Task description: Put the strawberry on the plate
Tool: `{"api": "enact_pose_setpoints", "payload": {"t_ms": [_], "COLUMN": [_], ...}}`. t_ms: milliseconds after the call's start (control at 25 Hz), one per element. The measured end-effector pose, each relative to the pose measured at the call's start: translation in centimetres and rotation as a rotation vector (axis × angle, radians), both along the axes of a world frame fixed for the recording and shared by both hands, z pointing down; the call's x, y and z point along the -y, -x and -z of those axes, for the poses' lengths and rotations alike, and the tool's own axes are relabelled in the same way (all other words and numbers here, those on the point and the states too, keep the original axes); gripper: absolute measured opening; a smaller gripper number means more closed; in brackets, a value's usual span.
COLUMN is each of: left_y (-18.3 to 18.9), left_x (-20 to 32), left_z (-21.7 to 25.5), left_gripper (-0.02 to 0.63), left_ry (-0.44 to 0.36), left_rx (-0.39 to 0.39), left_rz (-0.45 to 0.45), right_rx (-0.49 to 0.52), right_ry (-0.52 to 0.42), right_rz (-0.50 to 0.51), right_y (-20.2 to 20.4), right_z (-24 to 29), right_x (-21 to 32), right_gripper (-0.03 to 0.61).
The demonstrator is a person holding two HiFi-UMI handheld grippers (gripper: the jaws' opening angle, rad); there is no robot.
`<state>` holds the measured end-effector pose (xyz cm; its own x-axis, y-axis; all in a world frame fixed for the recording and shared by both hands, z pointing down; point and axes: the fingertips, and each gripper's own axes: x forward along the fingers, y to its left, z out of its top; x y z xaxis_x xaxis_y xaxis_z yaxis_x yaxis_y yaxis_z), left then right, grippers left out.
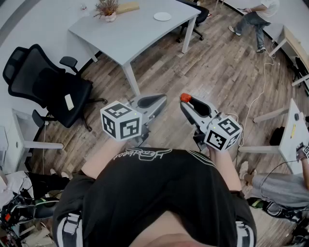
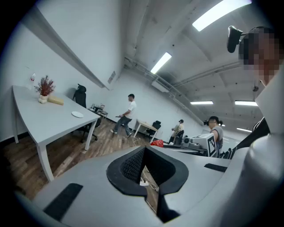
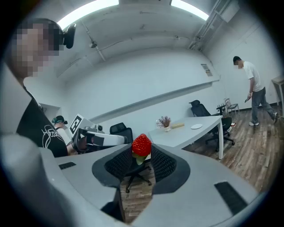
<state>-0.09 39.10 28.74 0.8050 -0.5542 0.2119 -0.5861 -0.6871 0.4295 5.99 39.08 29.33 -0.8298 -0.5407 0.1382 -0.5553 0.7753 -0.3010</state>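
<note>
Room: wood floor [image 1: 212,67], grey table [image 1: 130,38] well ahead, black chair [image 1: 46,89] off to the left.
Plate [image 1: 162,16]: sat on the table, well apart from both grippers (dried flowers [image 1: 107,8] near the other end).
Strawberry [image 3: 141,144]: pinched at the tips of the right gripper [image 1: 188,102], out over the floor.
Left gripper [image 1: 158,100]: jaws pressed together, nothing in them.
Hard to see: head view only caught a red speck of the berry, but the right gripper view showed it whole.
</note>
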Motion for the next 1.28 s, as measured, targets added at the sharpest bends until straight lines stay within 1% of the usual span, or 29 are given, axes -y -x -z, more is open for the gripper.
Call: {"api": "enact_pose_setpoints", "payload": {"t_ms": [480,600,720,880,1080,1280], "left_y": [-2.5,-3.1,-4.4,-5.8,-6.6,-6.9], "left_x": [-1.8,-2.6,-3.8,-4.9,-5.6,-5.1], "left_z": [-0.6,-0.4,-0.5,-0.7,-1.0,-1.6], "left_gripper": [0.006,0.006,0.006,0.006,0.006,0.006], "left_ry": [0.020,0.009,-0.001,-0.002,0.006,0.016], "left_rx": [0.007,0.002,0.010,0.005,0.001,-0.002], "left_rz": [0.009,0.007,-0.002,-0.007,-0.015,-0.034], "right_rx": [0.004,-0.002,-0.010,0.009,0.064,0.012], "right_ry": [-0.018,-0.017,-0.018,-0.012,0.004,-0.049], "right_rz": [0.030,0.046,0.040,0.027,0.006,0.006], "right_y": [-2.3,-2.6,-3.9,-5.7,-6.9,-6.7], "right_z": [-0.1,-0.5,-0.9,-1.0,-1.0,-1.0], "right_x": [-2.3,-3.2,-4.4,-5.5,-6.0,-5.9], "right_gripper": [0.126,0.126,0.126,0.126,0.126,0.126]}}
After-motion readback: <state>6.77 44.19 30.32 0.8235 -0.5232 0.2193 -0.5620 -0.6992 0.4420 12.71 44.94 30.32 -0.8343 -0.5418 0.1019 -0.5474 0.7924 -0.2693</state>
